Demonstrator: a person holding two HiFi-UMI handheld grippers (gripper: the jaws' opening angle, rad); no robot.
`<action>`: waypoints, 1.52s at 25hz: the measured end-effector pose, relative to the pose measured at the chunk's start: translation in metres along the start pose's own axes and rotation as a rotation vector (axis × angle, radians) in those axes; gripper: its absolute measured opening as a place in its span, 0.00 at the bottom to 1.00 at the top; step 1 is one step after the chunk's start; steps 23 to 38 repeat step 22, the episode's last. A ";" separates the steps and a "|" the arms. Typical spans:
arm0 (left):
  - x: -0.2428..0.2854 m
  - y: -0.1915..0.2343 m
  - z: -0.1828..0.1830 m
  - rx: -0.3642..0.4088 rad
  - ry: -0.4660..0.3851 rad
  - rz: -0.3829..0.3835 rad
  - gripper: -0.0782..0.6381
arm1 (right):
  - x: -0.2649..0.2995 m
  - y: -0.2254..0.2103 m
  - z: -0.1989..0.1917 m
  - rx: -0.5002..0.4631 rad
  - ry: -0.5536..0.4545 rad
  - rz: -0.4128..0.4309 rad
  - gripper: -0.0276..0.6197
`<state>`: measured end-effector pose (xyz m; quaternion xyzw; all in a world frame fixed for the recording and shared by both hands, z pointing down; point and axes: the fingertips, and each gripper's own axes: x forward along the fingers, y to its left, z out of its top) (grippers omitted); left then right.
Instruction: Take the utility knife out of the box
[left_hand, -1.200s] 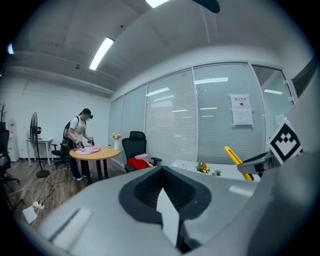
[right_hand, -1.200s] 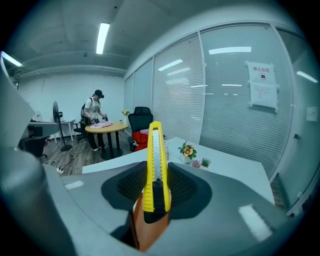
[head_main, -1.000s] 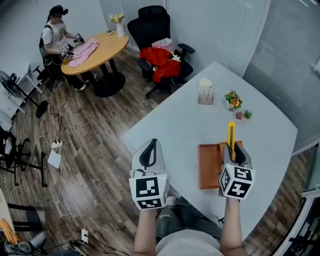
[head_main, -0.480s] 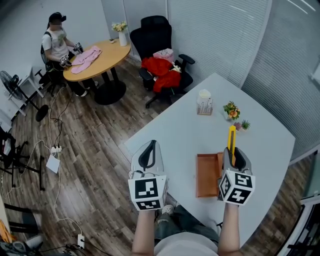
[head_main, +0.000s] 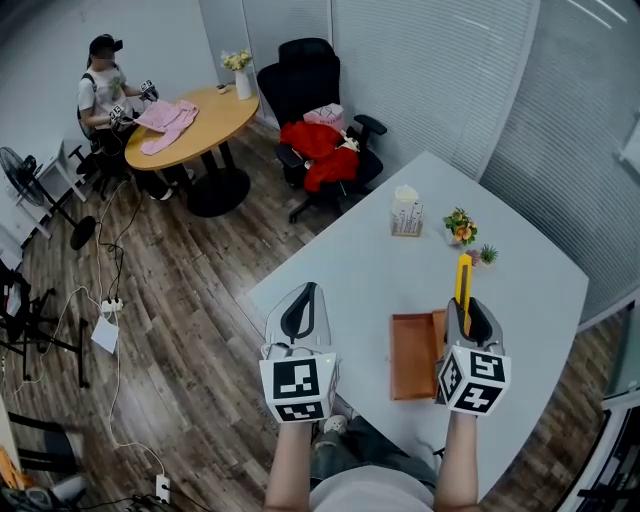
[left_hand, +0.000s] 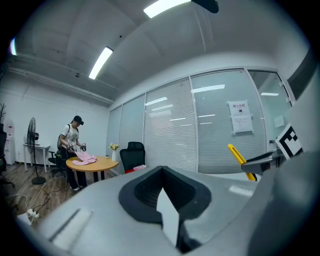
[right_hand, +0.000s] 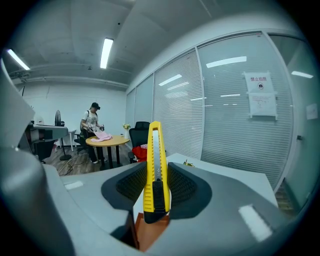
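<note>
My right gripper (head_main: 466, 315) is shut on a yellow utility knife (head_main: 462, 283), whose long body sticks out forward past the jaws. In the right gripper view the knife (right_hand: 154, 170) stands upright between the two dark pads, above the brown box (right_hand: 150, 231). The shallow brown box (head_main: 413, 355) lies on the white table (head_main: 350, 260) just under and left of that gripper. My left gripper (head_main: 299, 312) is held over the table's near-left edge, jaws shut with nothing in them (left_hand: 165, 210). The knife (left_hand: 241, 161) shows at the right in the left gripper view.
A tissue holder (head_main: 405, 211) and two small potted plants (head_main: 462, 226) stand further back on the table. A black office chair with red cloth (head_main: 322, 140) is beyond the table's far corner. A person sits at a round wooden table (head_main: 195, 115) far left. Cables run over the wood floor.
The view has shifted slightly; both grippers keep about the same pose, the right one still holding the knife over the box. The person at the round table has moved their arms.
</note>
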<state>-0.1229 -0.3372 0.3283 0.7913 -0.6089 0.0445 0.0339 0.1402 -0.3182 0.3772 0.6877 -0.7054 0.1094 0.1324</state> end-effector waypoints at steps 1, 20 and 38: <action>0.000 0.000 0.000 0.000 0.000 -0.003 0.11 | -0.001 0.000 0.001 0.000 -0.001 -0.001 0.29; 0.003 0.001 0.000 -0.013 0.008 -0.012 0.11 | 0.002 0.000 0.001 -0.008 0.006 -0.004 0.29; 0.004 0.001 0.001 -0.008 0.007 -0.012 0.11 | 0.002 -0.001 0.002 -0.008 0.007 -0.004 0.29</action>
